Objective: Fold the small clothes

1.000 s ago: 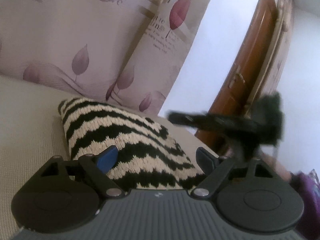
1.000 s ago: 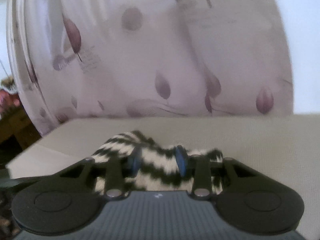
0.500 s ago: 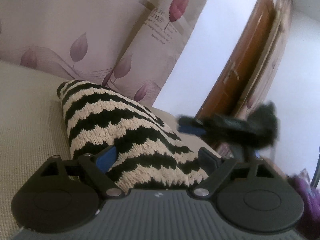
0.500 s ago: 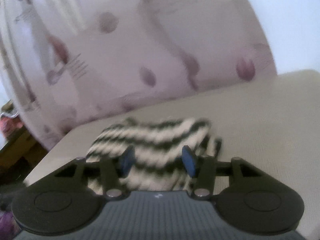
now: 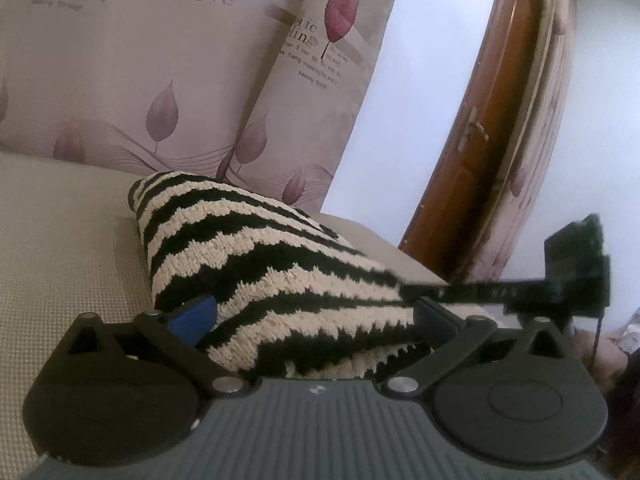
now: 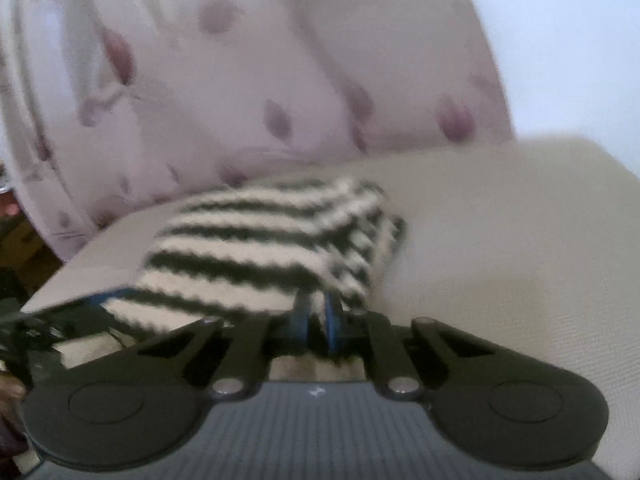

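A black-and-cream zigzag knit garment (image 5: 256, 264) lies bunched on the beige counter (image 5: 60, 240). The left gripper (image 5: 316, 316) has just spread its jaws wide, the knit between them unpinched. The right gripper (image 6: 318, 316), at the garment's 3 o'clock edge, is clamped on a fold.

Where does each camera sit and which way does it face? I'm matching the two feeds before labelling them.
Left wrist view: sits on the left gripper, looking along its open fingers at the striped knit garment, the curtain and the door; the right gripper reaches in.
Right wrist view: sits on the right gripper, looking down at the garment; its fingers have just closed on an edge.
Shared: garment, beige surface, curtain.
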### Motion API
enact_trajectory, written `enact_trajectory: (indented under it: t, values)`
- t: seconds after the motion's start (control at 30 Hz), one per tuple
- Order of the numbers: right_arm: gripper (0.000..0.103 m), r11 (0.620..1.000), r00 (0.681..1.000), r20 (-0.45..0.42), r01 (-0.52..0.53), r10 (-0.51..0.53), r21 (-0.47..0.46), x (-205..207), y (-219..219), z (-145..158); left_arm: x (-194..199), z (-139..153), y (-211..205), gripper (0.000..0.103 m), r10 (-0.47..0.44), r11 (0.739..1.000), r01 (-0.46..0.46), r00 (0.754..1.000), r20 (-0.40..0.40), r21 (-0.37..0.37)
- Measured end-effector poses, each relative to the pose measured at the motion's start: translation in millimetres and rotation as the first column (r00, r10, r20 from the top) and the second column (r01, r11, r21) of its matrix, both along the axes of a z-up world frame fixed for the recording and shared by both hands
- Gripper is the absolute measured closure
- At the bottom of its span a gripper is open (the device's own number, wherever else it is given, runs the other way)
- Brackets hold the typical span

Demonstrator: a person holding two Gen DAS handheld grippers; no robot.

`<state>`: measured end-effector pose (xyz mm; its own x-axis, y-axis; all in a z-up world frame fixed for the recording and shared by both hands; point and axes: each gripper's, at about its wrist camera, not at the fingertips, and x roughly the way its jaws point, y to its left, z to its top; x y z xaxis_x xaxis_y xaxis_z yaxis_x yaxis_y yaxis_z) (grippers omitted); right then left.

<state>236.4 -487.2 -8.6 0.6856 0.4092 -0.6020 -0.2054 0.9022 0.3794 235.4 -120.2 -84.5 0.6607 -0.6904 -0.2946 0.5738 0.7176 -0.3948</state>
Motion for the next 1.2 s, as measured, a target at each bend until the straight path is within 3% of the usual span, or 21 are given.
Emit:
enact_trajectory:
  t: [0.2,0.53,0.63,0.7,1.07,1.2]
  values:
    - [0.095,0.996,1.0,-0.004,0.019,-0.019,0.084,-3.4,-4.4,-9.2,-0.5,-0.4,-6.6,0.0,0.014,0.998,-0.014,1.0,0.006,0.069]
    - [0.091,0.999,0.998,0.037,0.041,-0.042,0.029,-10.7,4.5,-10.7,-2.5,0.7,-18.9,0.0,0.031,0.987,-0.035,0.999,0.027,0.154]
    - [0.084,0.999,0.998,0.039,0.052,-0.053,0.014,-11.6,5.2,-11.4,-4.0,1.4,-21.8,0.0,0.038,0.984,-0.043,0.999,0.034,0.175]
    - [0.072,0.998,0.998,0.032,0.061,-0.061,-0.002,-10.8,6.5,-12.5,-4.3,1.8,-23.5,0.0,0.045,0.981,-0.051,0.998,0.037,0.186]
    - [0.06,0.998,0.998,0.025,0.066,-0.065,-0.021,-8.7,6.2,-15.8,-5.1,3.3,-28.5,0.0,0.061,0.974,-0.068,0.997,0.04,0.215]
    - [0.051,0.998,0.998,0.009,0.067,-0.067,-0.011,-6.8,4.1,-17.4,-5.4,3.6,-30.5,0.0,0.066,0.972,-0.073,0.997,0.041,0.225]
